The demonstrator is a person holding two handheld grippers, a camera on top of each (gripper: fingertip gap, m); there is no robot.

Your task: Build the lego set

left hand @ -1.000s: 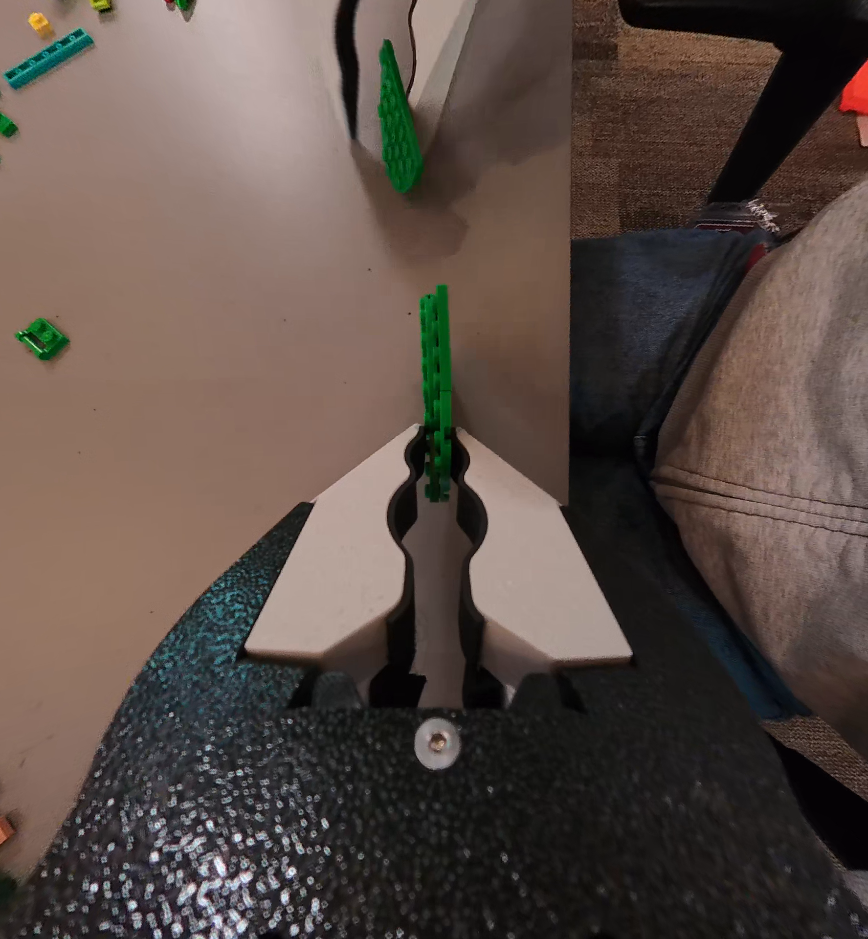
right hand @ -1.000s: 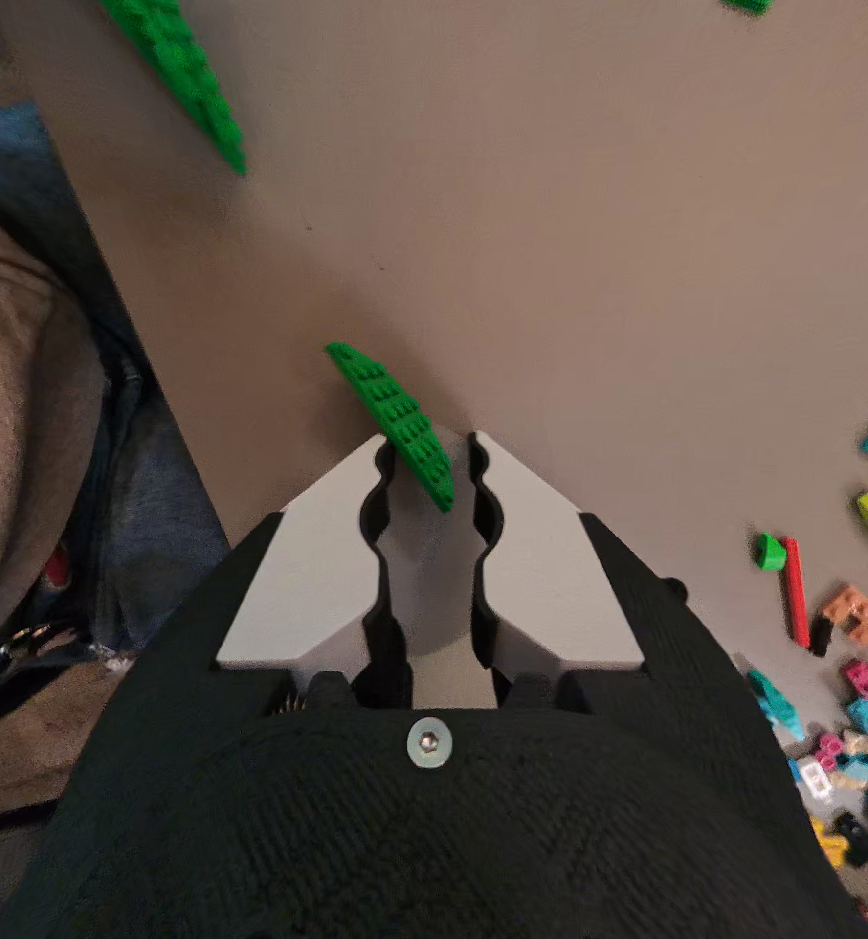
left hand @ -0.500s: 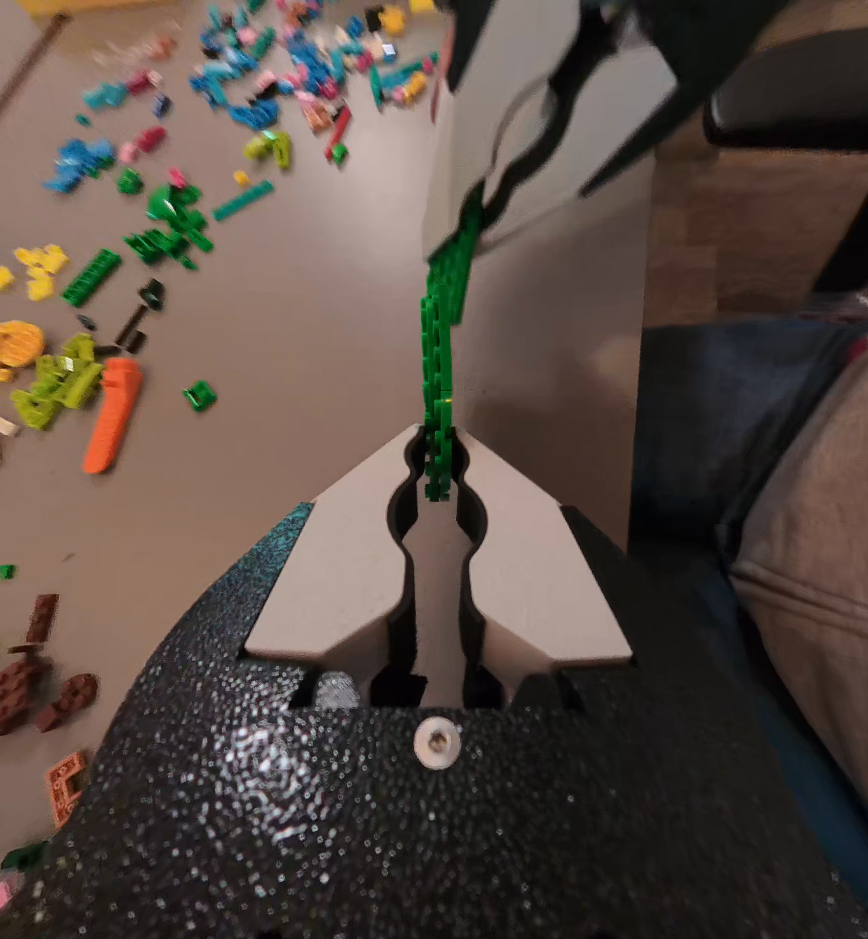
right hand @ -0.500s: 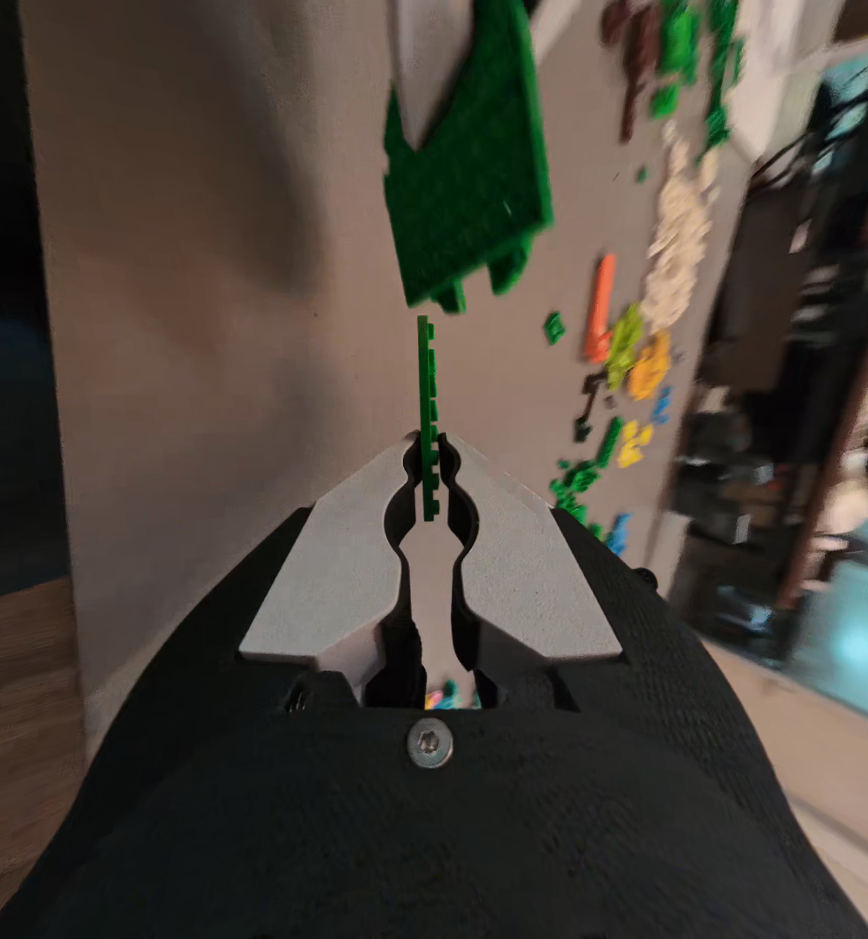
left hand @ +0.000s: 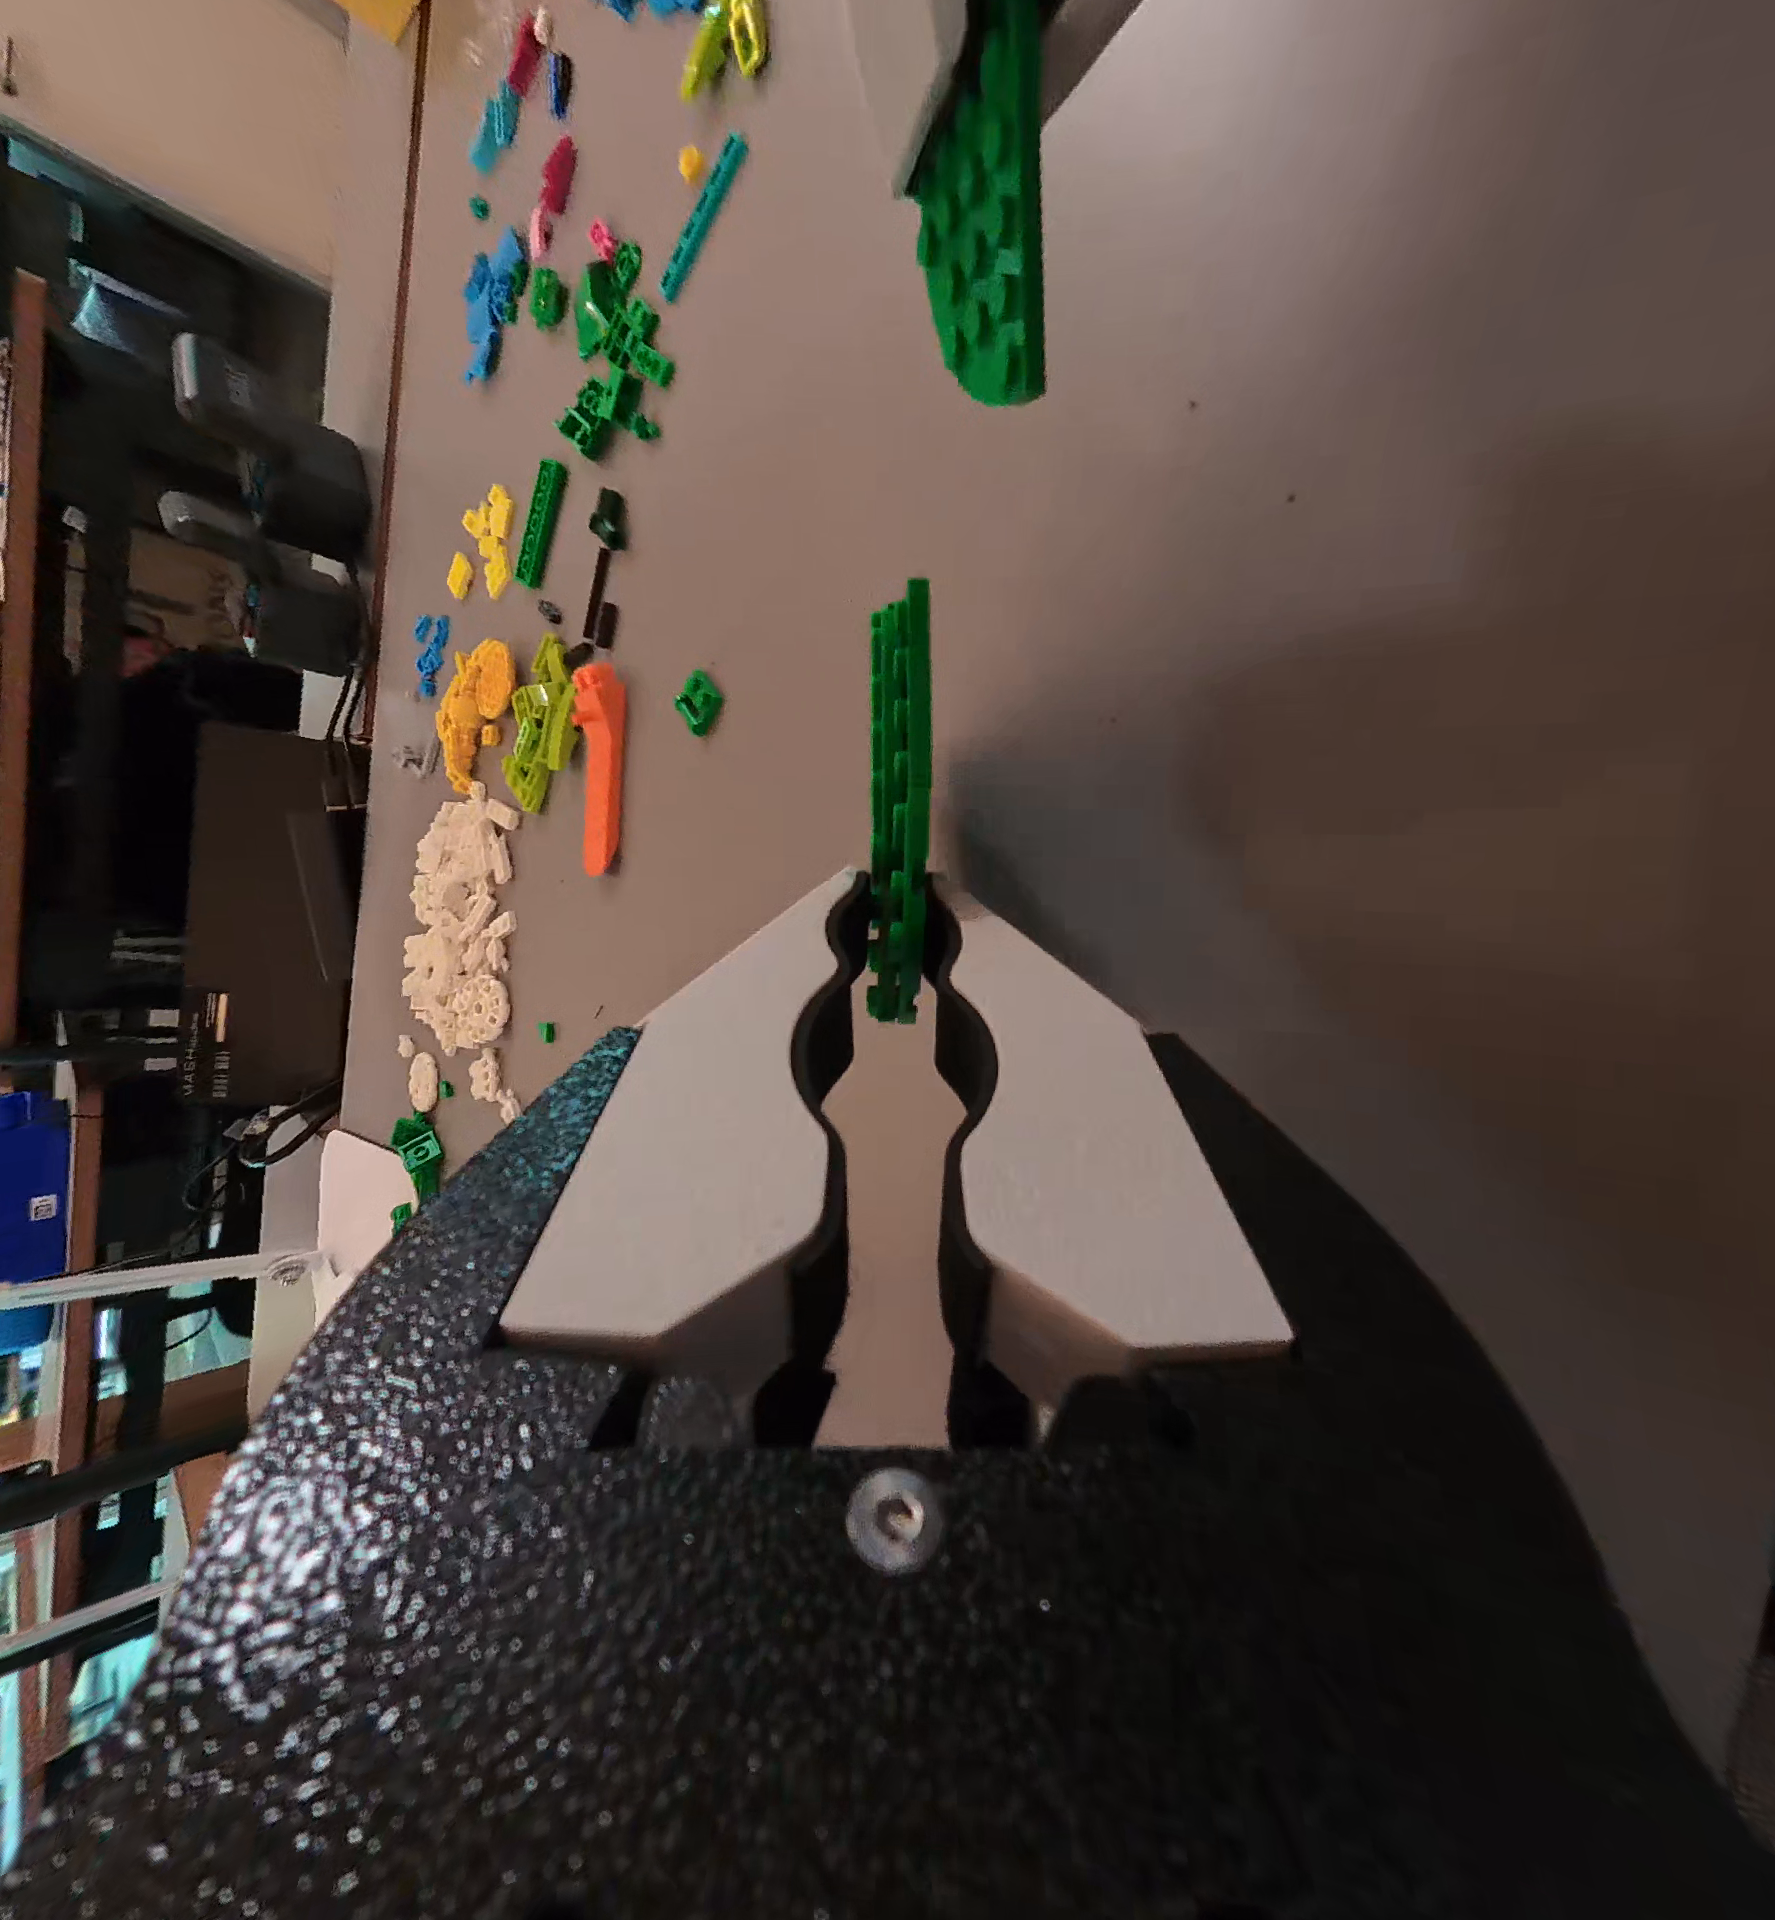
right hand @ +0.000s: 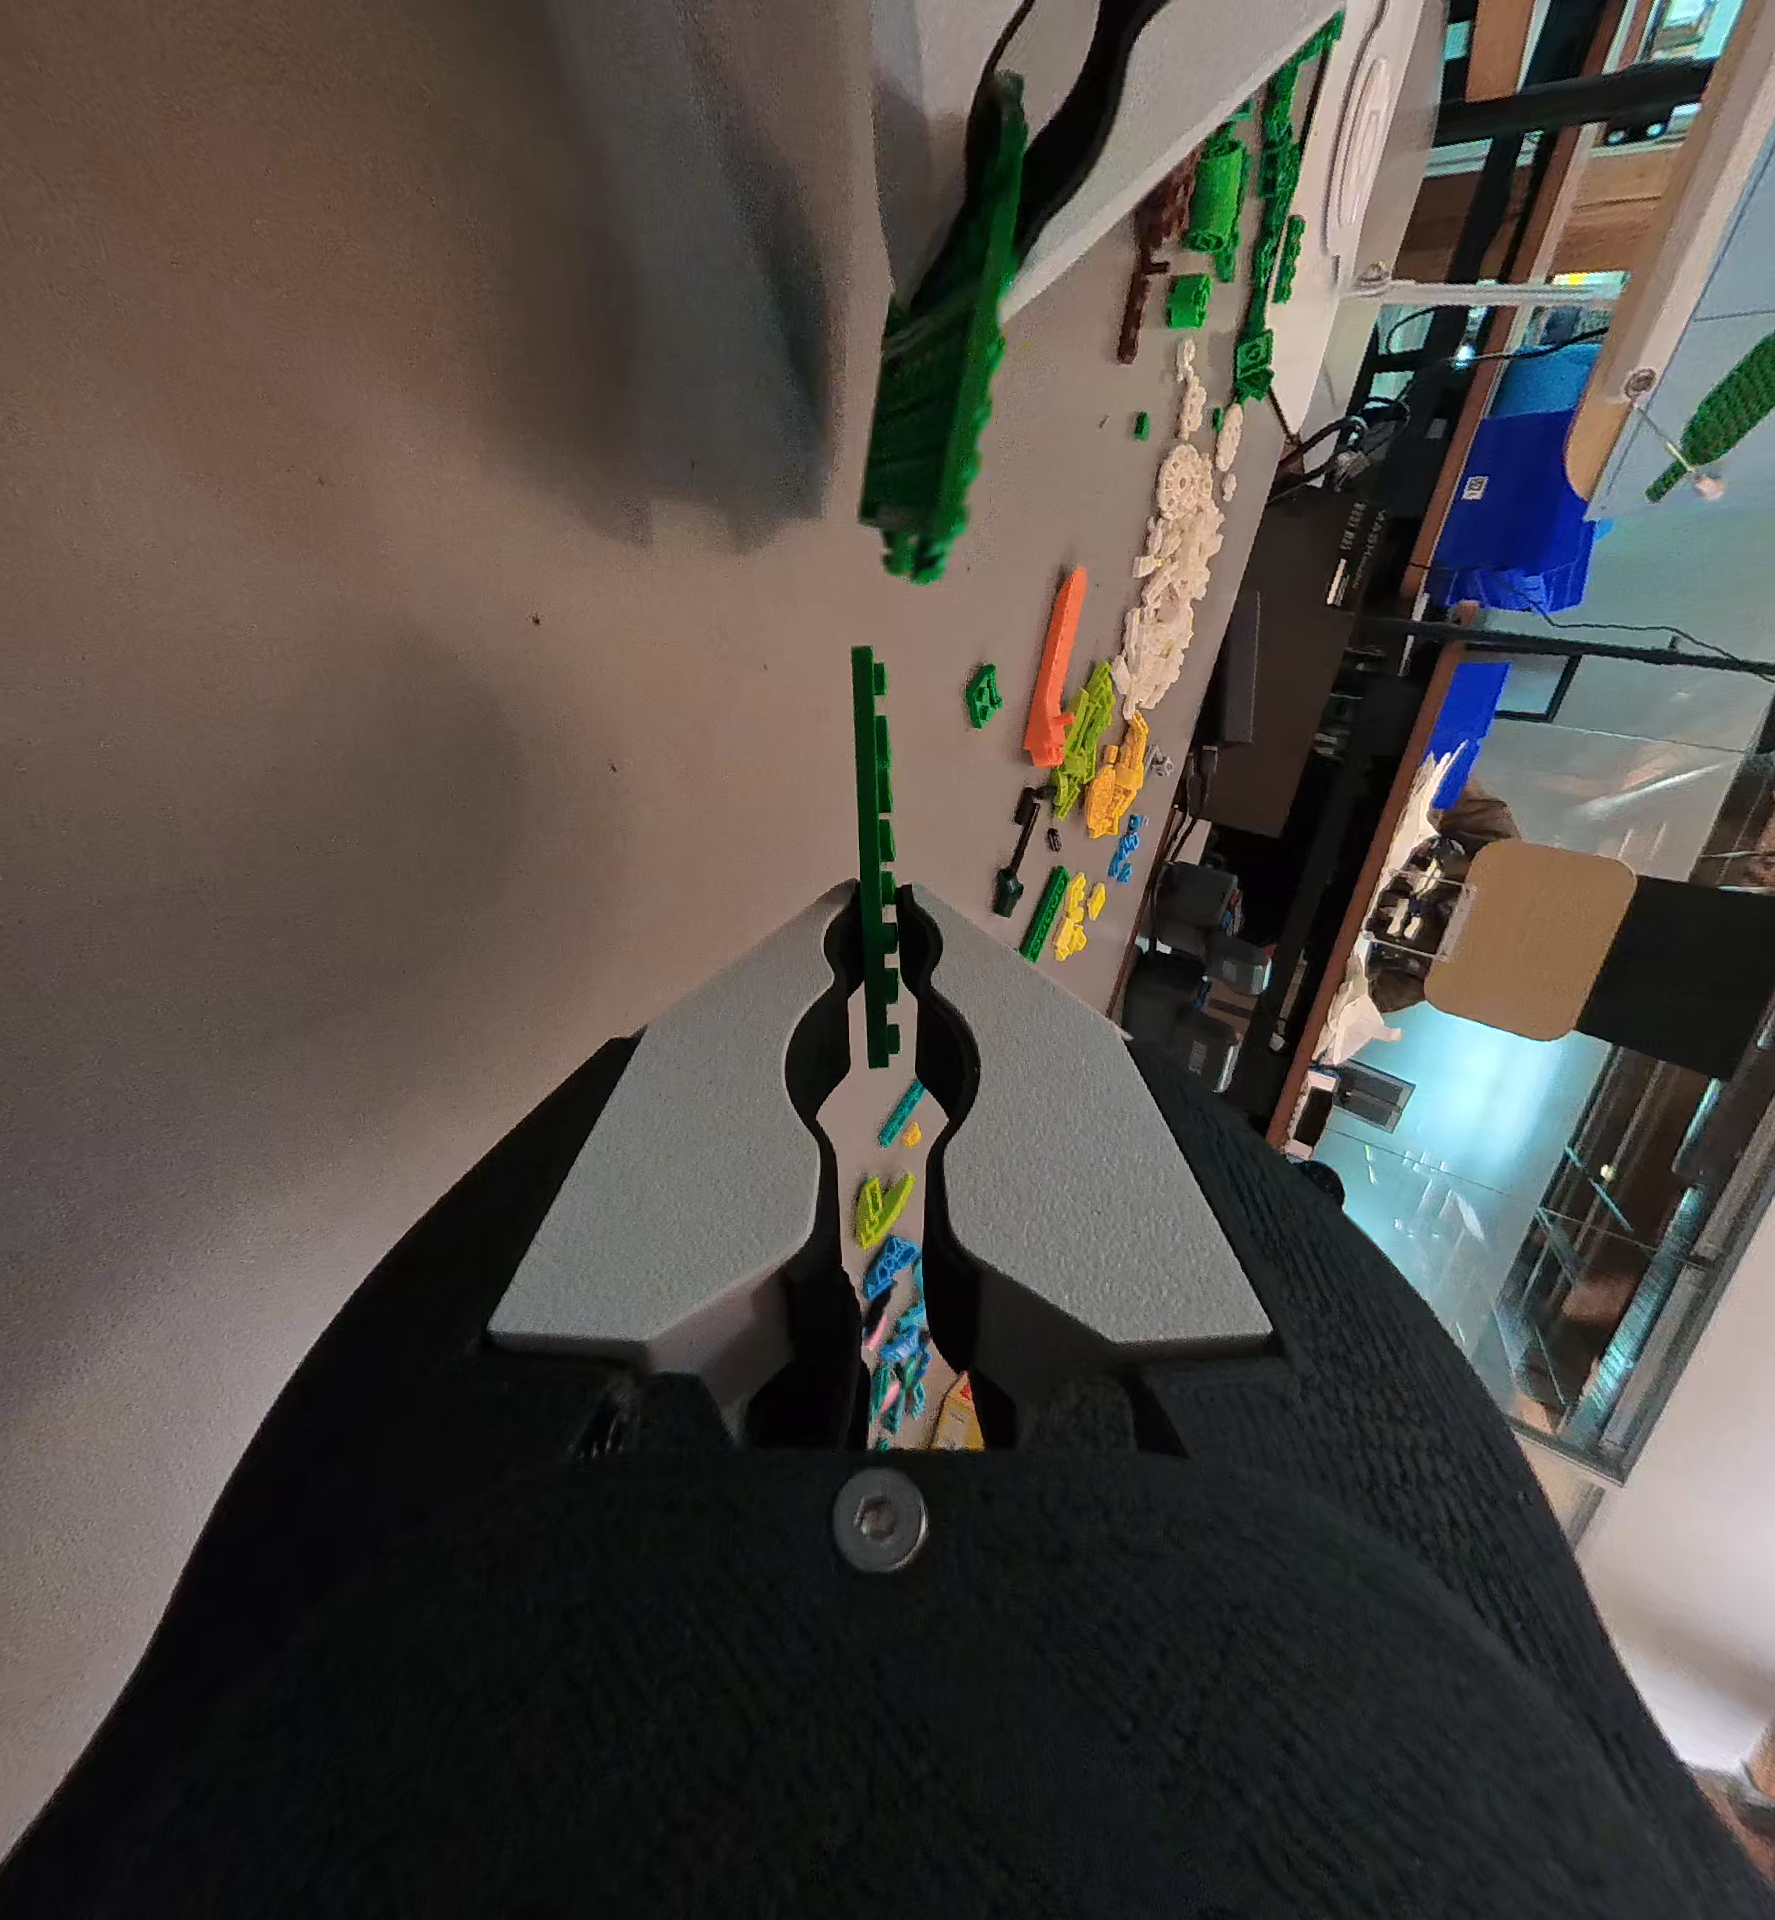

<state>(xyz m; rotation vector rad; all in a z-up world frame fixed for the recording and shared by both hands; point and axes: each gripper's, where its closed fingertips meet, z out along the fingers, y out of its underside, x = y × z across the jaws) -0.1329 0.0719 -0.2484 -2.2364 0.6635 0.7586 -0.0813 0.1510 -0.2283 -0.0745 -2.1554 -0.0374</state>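
LEFT GRIPPER: the left gripper [left hand: 898,914] has its fingers [left hand: 717,1081] closed on a stack of green studded plates [left hand: 901,790], seen edge-on, both pads pressing its sides.
RIGHT GRIPPER: the right gripper [right hand: 878,914] has its fingers [right hand: 1049,1101] clamped on a single thin green plate [right hand: 870,810], also edge-on, studs facing right.
RELATION: both pieces are held up off the grey desk [left hand: 1382,520]; in the right wrist view the stack hangs just beyond the far end of the thin plate, a small gap between them.
OTHER VIEW: in the left wrist view the thin plate shows its rounded, studded face at the top, well apart from the stack's tip.
DESK: loose bricks lie far off in sorted heaps: an orange piece [left hand: 602,769], a white pile [left hand: 462,935], yellow pieces [left hand: 472,707], lime pieces [left hand: 545,727], a small green brick [left hand: 698,701].
BEYOND: shelves and dark equipment stand past the desk's far edge.
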